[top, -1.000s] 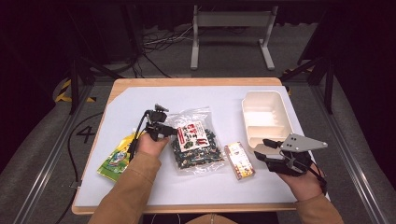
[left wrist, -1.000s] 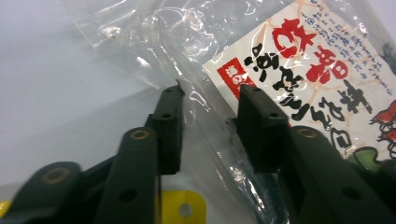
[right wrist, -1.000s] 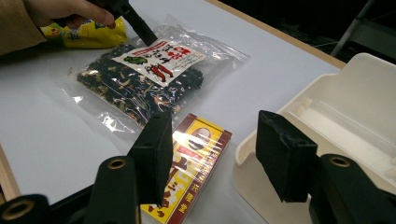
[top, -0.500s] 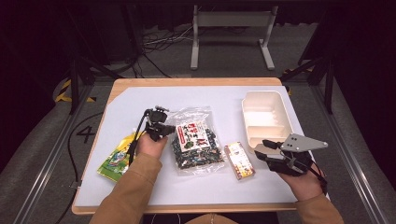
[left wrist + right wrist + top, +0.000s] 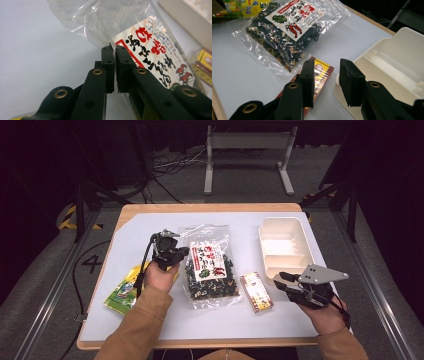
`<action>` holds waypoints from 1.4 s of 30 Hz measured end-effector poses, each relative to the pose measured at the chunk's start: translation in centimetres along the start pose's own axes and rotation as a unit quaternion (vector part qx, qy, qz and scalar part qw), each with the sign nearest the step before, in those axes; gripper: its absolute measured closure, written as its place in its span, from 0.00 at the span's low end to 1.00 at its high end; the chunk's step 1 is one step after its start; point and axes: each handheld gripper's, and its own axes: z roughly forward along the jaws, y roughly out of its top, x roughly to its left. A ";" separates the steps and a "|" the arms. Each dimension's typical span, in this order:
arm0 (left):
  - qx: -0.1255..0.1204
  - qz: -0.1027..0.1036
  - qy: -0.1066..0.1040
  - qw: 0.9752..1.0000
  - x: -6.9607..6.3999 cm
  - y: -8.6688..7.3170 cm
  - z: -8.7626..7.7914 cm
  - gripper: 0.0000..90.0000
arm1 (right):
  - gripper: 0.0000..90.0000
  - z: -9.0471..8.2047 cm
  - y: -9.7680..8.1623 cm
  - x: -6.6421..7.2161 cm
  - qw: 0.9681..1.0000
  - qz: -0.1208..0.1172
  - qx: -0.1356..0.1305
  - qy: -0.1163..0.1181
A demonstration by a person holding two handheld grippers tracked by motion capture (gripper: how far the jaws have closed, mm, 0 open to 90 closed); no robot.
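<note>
A clear snack bag (image 5: 209,265) of dark pieces with a white and red label lies mid-table. My left gripper (image 5: 181,253) is shut on its left edge; in the left gripper view the jaws (image 5: 115,48) pinch the thin plastic of the bag (image 5: 150,50). My right gripper (image 5: 281,281) hovers at the table's right, its jaws apart and just closing with nothing between them. In the right gripper view it (image 5: 325,63) sits over a small red and yellow box (image 5: 323,71) and the edge of the white tray (image 5: 392,50), with the bag (image 5: 284,25) beyond.
The small box (image 5: 256,291) lies between the bag and the cream divided tray (image 5: 265,245). A green and yellow packet (image 5: 124,290) rests near the table's left edge under the left forearm. The table's front strip is bare white.
My left gripper has closed on the bag's edge and risen a little with it. The right hand has stayed where it was.
</note>
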 end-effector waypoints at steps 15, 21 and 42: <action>-0.091 0.065 -0.030 0.993 -3.4 0.3 -4.9 0.97 | 0.77 -0.3 0.3 0.2 1.000 -0.005 0.001 0.007; -0.121 0.086 -0.059 0.987 -4.7 0.5 -6.7 0.97 | 0.76 -0.3 0.4 0.3 1.000 -0.007 0.001 0.010; -0.163 0.138 -0.098 0.972 -8.2 0.5 -10.1 0.97 | 0.70 0.6 1.1 0.3 0.999 0.018 -0.012 0.050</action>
